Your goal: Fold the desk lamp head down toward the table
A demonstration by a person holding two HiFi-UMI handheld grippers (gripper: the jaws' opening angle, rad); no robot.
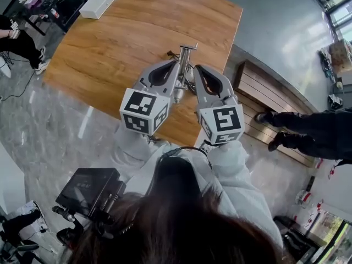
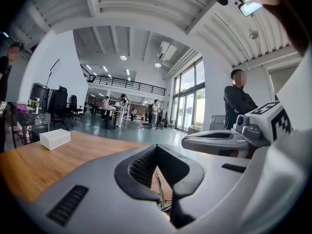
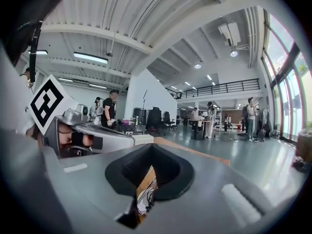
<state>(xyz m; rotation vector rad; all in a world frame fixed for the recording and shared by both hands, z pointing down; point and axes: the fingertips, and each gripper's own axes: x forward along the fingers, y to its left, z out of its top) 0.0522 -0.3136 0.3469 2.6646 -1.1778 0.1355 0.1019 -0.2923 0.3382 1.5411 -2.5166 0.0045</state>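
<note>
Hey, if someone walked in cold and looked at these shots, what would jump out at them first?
First come the two grey grippers raised side by side in the middle of the head view. The left gripper and the right gripper are both shut with nothing in them. Between them a silver desk lamp shows on the wooden table, and a white box lies at the table's far left corner.
</note>
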